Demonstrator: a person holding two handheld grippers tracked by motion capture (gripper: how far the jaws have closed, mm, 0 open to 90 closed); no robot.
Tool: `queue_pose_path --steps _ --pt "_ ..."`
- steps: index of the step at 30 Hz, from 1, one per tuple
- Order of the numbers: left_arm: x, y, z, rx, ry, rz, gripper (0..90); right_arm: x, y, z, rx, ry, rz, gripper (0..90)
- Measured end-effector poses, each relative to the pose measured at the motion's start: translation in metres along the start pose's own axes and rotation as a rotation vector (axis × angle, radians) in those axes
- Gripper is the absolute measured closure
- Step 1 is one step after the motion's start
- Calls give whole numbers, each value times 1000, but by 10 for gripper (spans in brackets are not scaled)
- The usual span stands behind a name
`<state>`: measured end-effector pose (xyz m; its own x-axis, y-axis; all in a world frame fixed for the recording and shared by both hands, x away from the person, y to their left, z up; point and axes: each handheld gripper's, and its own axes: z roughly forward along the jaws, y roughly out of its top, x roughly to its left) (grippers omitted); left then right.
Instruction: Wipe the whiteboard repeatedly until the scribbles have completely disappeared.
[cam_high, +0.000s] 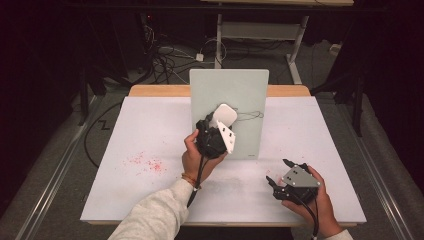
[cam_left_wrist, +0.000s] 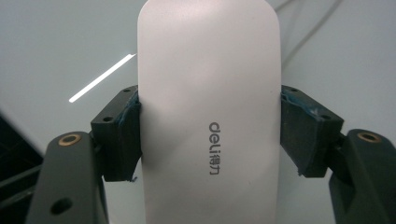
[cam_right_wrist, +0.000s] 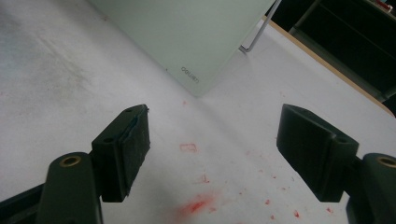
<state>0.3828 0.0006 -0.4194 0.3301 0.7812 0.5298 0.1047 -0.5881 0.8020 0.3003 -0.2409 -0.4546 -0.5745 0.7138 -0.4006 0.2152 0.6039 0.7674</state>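
White eraser (cam_left_wrist: 210, 112) clamped in the left tongs (cam_high: 216, 131).
Right tongs (cam_high: 279, 172) stood apart, low right over the surface (cam_high: 150, 125).

White table (cam_high: 150, 135) under a pale green board (cam_high: 245, 90) lying at the far middle. Left gripper (cam_high: 220, 125) over the board, clamped on a white eraser block (cam_high: 223, 116) tilted up. Thin scribbled lines (cam_high: 250, 116) just beside the block. Right gripper (cam_high: 278, 172) low at the near right corner, jaws spread, nothing between. Red smudges (cam_high: 145, 162) at left.
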Motion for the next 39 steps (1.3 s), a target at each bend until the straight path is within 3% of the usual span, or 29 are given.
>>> queue_pose_path --steps 1,4,8,11,13,16,18,21,24,25,26,27,30,33,36,39 --pt "0 0 0 0 0 0 290 0 0 0 0 1 1 262" --pt "-23 -1 3 -12 0 45 290 -1 -1 0 1 0 8 262" --pt "-39 -4 5 -11 -14 79 290 -1 -2 0 2 5 7 262" --pt "-58 -11 5 4 -49 135 290 -1 -1 0 2 6 1 262" --pt "-61 -14 5 8 -77 143 290 0 -1 -1 2 3 0 262" --pt "-59 -15 4 5 -95 134 290 -1 -1 -1 2 -1 3 262" --pt "-52 -15 3 4 -106 98 290 -1 -2 -1 4 -2 3 262" --pt "-37 -17 1 11 -81 59 291 -1 -1 -2 0 -5 -1 262" --pt "-14 -21 -3 5 -33 1 290 -1 -2 -2 3 -8 -1 262" --pt "2 -26 -5 1 -6 -41 290 -2 -2 -2 3 0 2 262" --pt "2 -26 -5 1 -6 -41 290 -2 -1 -2 0 2 2 262" --pt "11 -33 -7 -4 4 -65 290 -1 -1 -2 1 0 0 262" --pt "9 -39 -9 6 14 -50 290 -1 0 -1 0 2 1 262" --pt "-2 -51 -10 27 4 -27 290 1 0 -1 4 8 -5 262" --pt "-9 -53 -10 46 -12 -6 290 1 -1 0 6 10 -5 262" --pt "-2 -47 -10 39 -42 -30 290 1 -1 1 10 11 -10 262"
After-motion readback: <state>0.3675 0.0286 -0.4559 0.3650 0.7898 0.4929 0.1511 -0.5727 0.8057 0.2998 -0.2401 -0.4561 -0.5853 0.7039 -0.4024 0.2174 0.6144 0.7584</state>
